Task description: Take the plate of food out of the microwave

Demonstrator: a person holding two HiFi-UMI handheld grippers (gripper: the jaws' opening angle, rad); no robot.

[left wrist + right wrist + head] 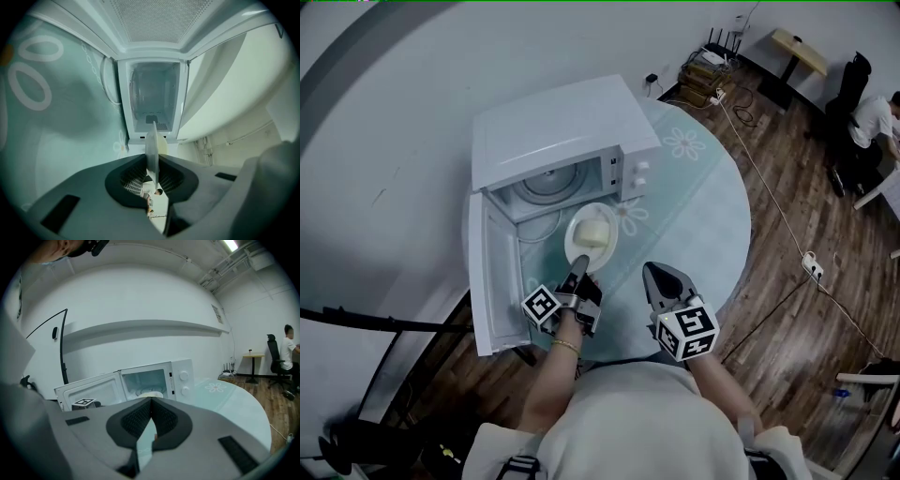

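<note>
Left gripper (579,262) pinches the plate (572,239) by its near rim, apparently level, before the microwave (562,131); right gripper (657,272) closed, empty.

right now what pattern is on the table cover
Table cover: pale green with white daisy outlines; head view shows it best.

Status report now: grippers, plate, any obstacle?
Left gripper shut on plate rim. Right gripper shut, empty. Plate with food out of microwave, over table. Door open, not blocking.
</note>
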